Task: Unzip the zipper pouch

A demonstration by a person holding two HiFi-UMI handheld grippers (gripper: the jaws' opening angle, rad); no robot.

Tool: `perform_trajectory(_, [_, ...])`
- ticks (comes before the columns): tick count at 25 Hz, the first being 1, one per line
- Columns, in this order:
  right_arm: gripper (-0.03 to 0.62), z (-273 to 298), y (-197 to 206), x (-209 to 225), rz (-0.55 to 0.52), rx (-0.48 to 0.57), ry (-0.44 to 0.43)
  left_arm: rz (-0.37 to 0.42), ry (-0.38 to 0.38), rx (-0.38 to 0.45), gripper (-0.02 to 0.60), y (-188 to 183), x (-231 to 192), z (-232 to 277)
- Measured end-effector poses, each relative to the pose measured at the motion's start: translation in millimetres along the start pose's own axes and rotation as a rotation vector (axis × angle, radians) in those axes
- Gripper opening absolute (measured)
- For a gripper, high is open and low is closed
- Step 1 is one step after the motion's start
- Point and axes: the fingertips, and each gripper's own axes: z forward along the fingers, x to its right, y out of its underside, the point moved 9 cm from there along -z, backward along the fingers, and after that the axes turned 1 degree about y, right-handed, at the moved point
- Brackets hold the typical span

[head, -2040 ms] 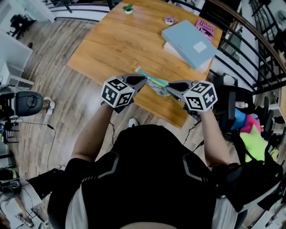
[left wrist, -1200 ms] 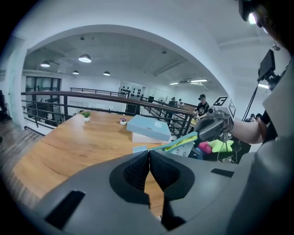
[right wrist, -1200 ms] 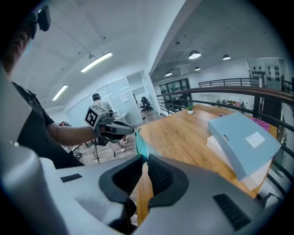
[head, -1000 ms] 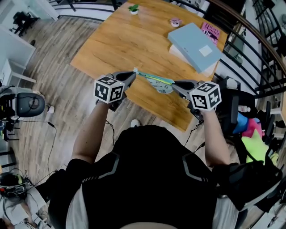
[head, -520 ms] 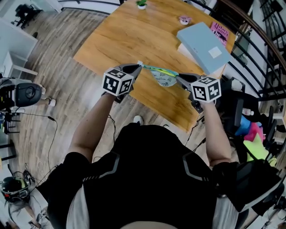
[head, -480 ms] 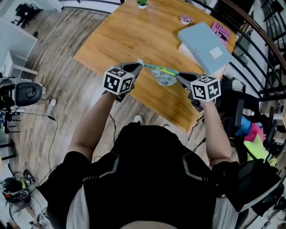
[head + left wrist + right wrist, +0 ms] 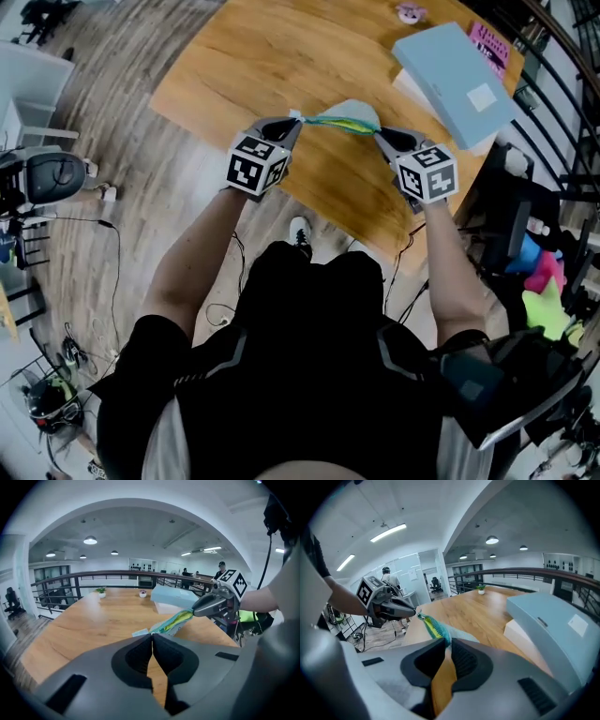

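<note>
The zipper pouch (image 7: 349, 116), soft pale fabric with a teal and yellow zipper band, hangs stretched between the two grippers over the wooden table (image 7: 272, 56). The left gripper (image 7: 292, 124) has its jaws pressed together on the pouch's thin end tab. The right gripper (image 7: 380, 136) pinches the opposite end. Both forearms reach forward, the grippers pointing inward at each other. Beyond the right gripper lies a flat pale-blue box (image 7: 450, 70).
</note>
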Motion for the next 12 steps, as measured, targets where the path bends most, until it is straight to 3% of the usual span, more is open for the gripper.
perform_trajectory(8, [0.052, 29.5, 78.2, -10.3, 0.036, -0.154, -0.036, -0.040, 0.052, -0.191, 0.031, 76.5, 15.6, 34.9])
perform_trajectory(12, [0.054, 33.8, 95.0, -10.8, 0.043, -0.187, -0.047, -0.048, 0.058, -0.237, 0.031, 96.0, 21.0, 45.2])
